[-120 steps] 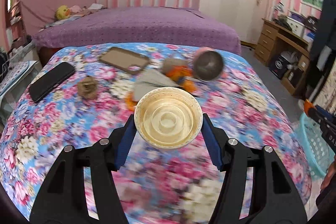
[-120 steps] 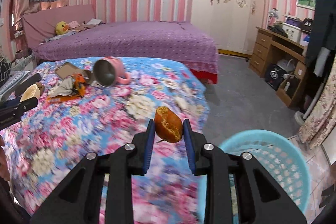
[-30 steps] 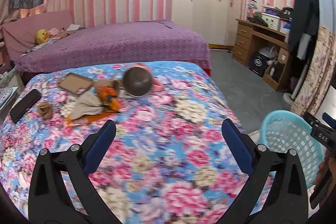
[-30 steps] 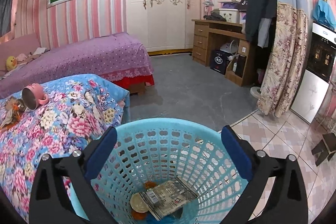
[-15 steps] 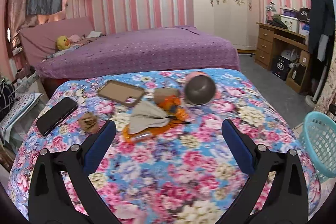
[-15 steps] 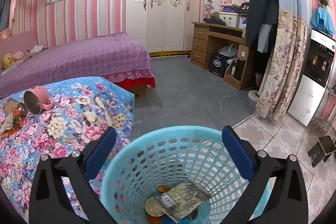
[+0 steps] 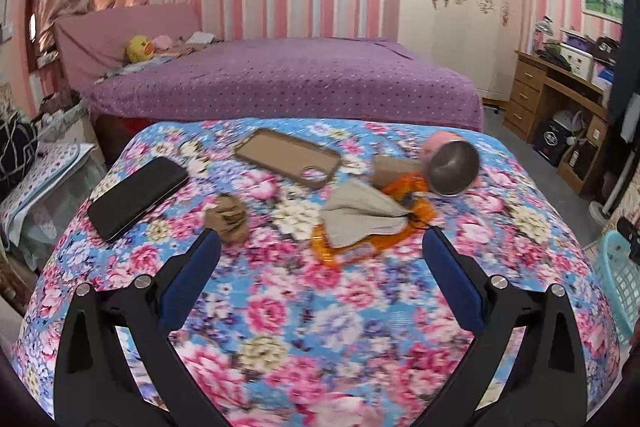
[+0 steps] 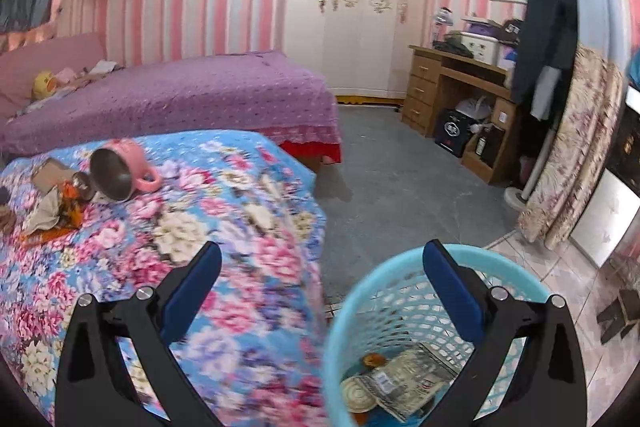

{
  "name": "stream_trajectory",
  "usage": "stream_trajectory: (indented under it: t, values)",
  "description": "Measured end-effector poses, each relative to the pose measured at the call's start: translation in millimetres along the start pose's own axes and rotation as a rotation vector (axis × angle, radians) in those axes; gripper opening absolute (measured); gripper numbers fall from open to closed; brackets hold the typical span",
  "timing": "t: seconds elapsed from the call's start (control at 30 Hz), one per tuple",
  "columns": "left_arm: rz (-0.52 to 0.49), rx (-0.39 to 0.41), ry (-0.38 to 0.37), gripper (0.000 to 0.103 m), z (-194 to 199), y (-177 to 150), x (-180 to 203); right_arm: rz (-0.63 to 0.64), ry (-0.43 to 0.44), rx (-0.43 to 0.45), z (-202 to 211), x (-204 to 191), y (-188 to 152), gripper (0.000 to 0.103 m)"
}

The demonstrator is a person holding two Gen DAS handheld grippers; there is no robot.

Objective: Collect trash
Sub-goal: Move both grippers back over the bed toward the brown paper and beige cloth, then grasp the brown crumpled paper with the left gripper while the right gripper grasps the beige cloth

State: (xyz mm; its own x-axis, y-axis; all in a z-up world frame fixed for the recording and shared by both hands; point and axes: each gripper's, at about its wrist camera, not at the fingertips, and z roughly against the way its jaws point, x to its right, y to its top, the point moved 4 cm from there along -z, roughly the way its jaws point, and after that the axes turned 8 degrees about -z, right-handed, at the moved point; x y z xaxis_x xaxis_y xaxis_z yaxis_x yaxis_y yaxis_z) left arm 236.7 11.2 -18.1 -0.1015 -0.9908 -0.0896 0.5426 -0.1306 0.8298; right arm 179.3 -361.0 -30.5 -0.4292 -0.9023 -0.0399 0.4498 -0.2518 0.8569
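**Both grippers empty over the flowered table and the blue basket**

The left gripper [image 7: 320,263] hangs above the table [image 7: 304,327], which is covered in a blue and pink flowered cloth, its blue-padded jaws spread wide with nothing between them. Ahead of it lies a grey crumpled cloth [image 7: 362,213] on top of an orange wrapper [image 7: 360,247], and just left of the left finger sits a brown crumpled scrap [image 7: 228,217]. Farther back are a black phone [image 7: 138,197], a brown phone case [image 7: 288,157] and a pink mug [image 7: 452,163] tipped on its side with its metal inside facing the camera.

The right gripper [image 8: 322,271] is likewise spread wide and holds nothing. It hovers at the table's edge, its right finger over the blue basket [image 8: 348,311] that stands on the floor beside the table. In the basket's bottom lie a printed paper packet [image 8: 408,379], a round pale lid [image 8: 356,393] and a small orange piece [image 8: 374,359].
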Motion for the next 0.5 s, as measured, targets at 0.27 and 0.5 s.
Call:
stream_trajectory:
  t: [0.27,0.5]
  values:
    - [0.071,-0.042,0.058,0.097,-21.7,-3.3,-49.1,0.052,0.134,-0.048,-9.8,-72.7,-2.4,0.098]
    - [0.122,-0.108,0.087,0.097,-44.0,-10.6,-88.8,0.127,0.213,-0.068,-10.6,-135.1,-6.7,0.098]
